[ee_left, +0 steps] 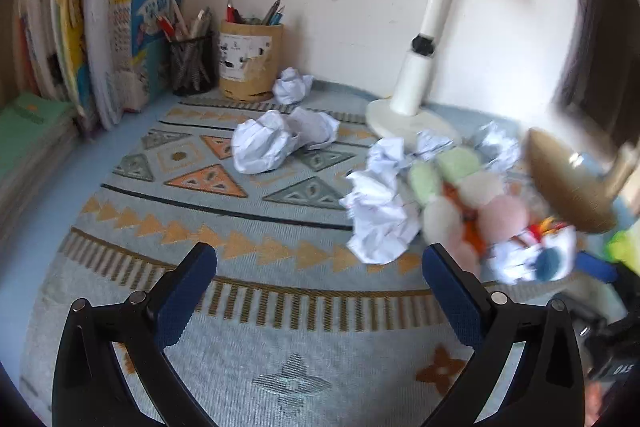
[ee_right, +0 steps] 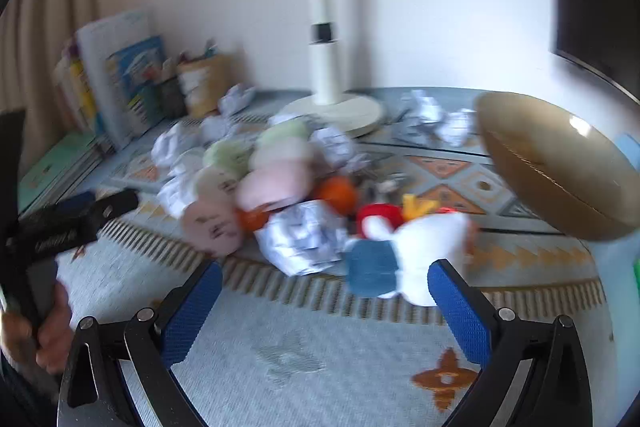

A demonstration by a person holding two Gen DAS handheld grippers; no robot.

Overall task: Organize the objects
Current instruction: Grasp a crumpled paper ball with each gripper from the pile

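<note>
Left hand-held gripper is open wide w/ nothing between its blue pads. It hangs over the patterned mat on the surface. Right hand-held gripper is open wide too, also w/ nothing in it.

Ahead of the left hand-held gripper and off to its right sits a messy pile: a crumpled paper ball, then soft round plush bits in green, cream & pink, all touching. More paper balls lie straight ahead, farther out. At the far back left stand two pen cups next to upright books. A white lamp stands at the far back right.

Just ahead of the right hand-held gripper is a white plush toy w/ a blue patch, almost at its right pad. A paper ball sits beside it. A gold round thing is up on the right, blurry, can't tell what it is. The left hand-held gripper shows far left.
</note>
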